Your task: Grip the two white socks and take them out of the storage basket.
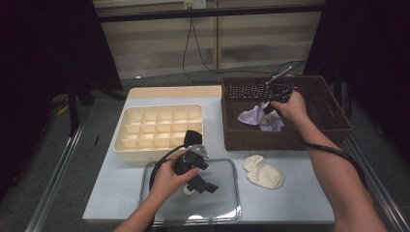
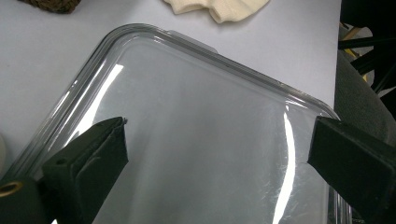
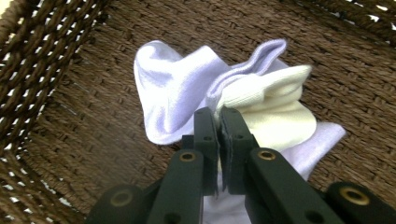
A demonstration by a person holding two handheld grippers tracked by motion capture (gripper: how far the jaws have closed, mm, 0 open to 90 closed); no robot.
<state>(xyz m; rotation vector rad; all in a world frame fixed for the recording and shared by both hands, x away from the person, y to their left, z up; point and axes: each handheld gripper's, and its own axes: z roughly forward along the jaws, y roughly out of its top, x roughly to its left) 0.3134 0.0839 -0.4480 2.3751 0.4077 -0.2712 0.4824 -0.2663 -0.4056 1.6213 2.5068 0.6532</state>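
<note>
Right gripper (image 3: 218, 116) jaws clamp the lilac sock (image 3: 173, 93), hiding its cuff.

So the table (image 1: 121, 193) has a pale blue-grey top with a bare wood strip along the far edge. Right under the left gripper (image 1: 196, 174) sits a clear plastic lid (image 1: 222, 203), flat on the table. Just beyond that gripper is a cream divided organizer box (image 1: 159, 128). The right gripper (image 1: 269, 110) is down inside a brown wicker basket (image 1: 290, 137) at the far right. Between the two grippers, just in front of the basket, lies a cream sock (image 1: 263, 171).
</note>
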